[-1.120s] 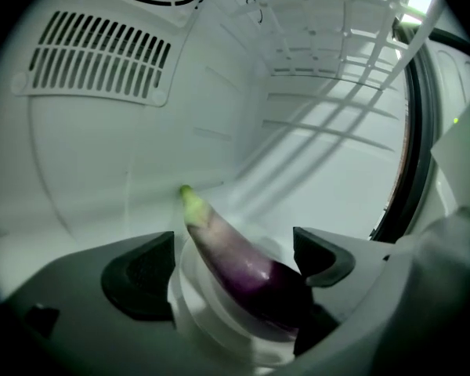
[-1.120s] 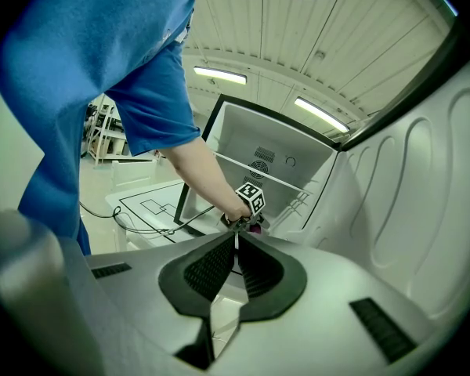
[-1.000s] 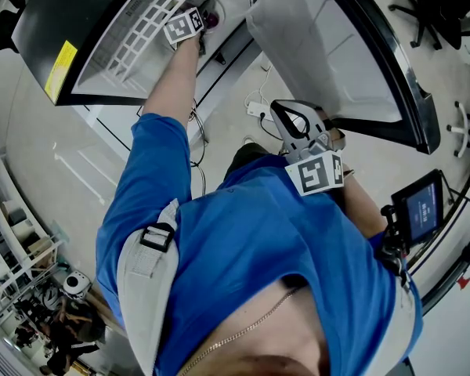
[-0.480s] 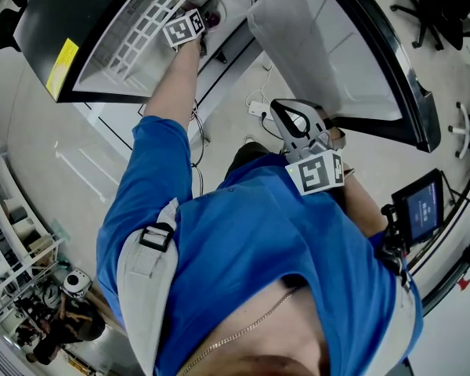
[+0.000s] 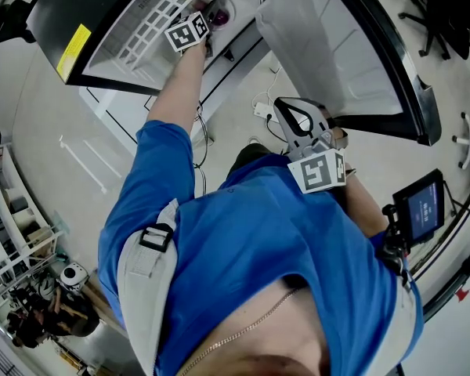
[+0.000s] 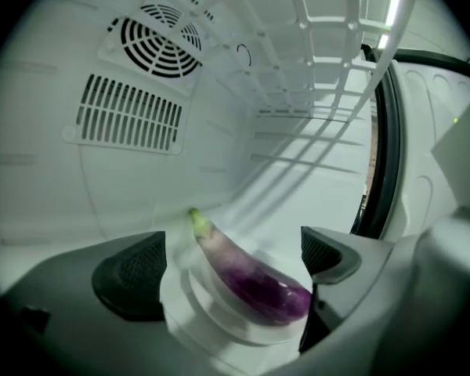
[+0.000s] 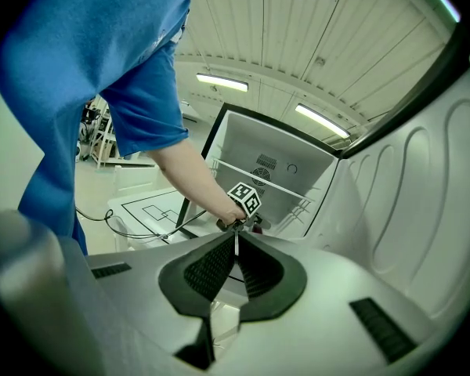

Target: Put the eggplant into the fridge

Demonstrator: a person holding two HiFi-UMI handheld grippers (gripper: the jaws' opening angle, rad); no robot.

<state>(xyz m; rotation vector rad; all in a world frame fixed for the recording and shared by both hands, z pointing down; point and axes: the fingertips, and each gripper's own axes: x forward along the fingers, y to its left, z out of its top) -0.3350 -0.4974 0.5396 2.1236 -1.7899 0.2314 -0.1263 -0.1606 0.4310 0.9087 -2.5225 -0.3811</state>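
Note:
The purple eggplant (image 6: 254, 279) with its green stem lies on a round white dish (image 6: 219, 323) on the fridge floor. My left gripper (image 6: 231, 241) is inside the fridge with its jaws wide around the eggplant, and neither dark pad touches it. Those jaws have just been opening. In the head view the left gripper (image 5: 206, 23) sits at the fridge opening beside the eggplant (image 5: 220, 11). My right gripper (image 7: 236, 237) is shut on nothing, held low by the person's waist (image 5: 291, 114) and aimed at the fridge.
The fridge door (image 5: 337, 53) stands open at the right. A wire shelf (image 6: 329, 30) hangs above the left gripper, and a fan vent (image 6: 164, 34) is on the back wall. Cables and a power strip (image 5: 260, 108) lie on the floor. A monitor (image 5: 421, 206) stands at the right.
The left gripper has lifted and drawn slightly away from the eggplant, which shows more fully past it. The right gripper has stayed where it was.

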